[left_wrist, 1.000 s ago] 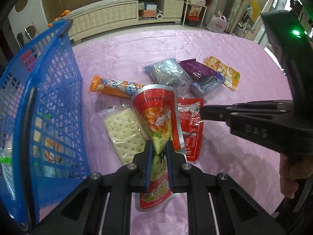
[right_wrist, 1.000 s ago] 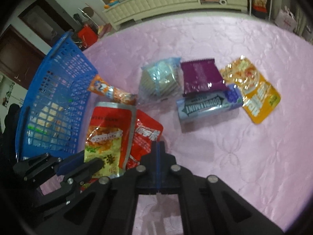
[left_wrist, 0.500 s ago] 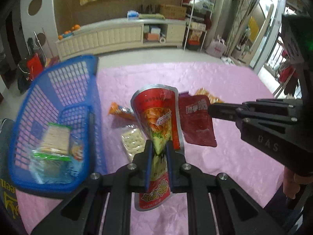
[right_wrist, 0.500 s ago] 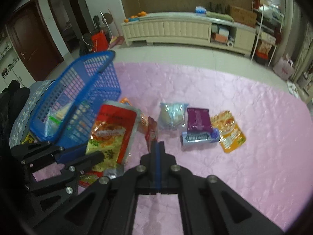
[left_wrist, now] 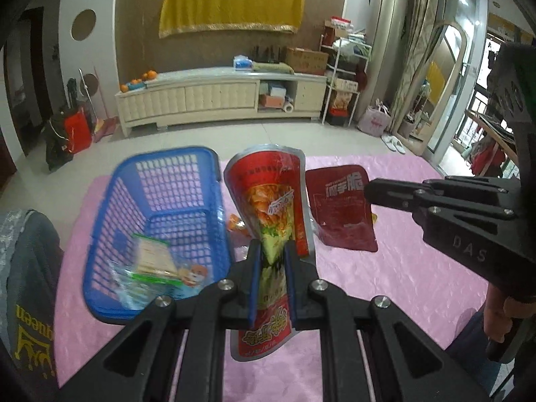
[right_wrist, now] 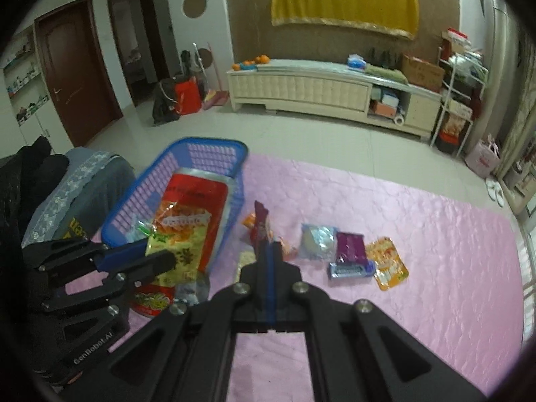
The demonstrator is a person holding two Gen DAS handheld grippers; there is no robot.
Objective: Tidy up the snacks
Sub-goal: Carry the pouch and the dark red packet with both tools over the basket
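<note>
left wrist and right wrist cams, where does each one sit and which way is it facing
Left wrist: on the left gripper, angled down past its red and yellow pouch to the blue basket; the right gripper and a hand show.
Right wrist: on the right gripper, angled down at the pink cloth; it grips a dark red packet.
Shared: basket, both pouches, cabinet.
</note>
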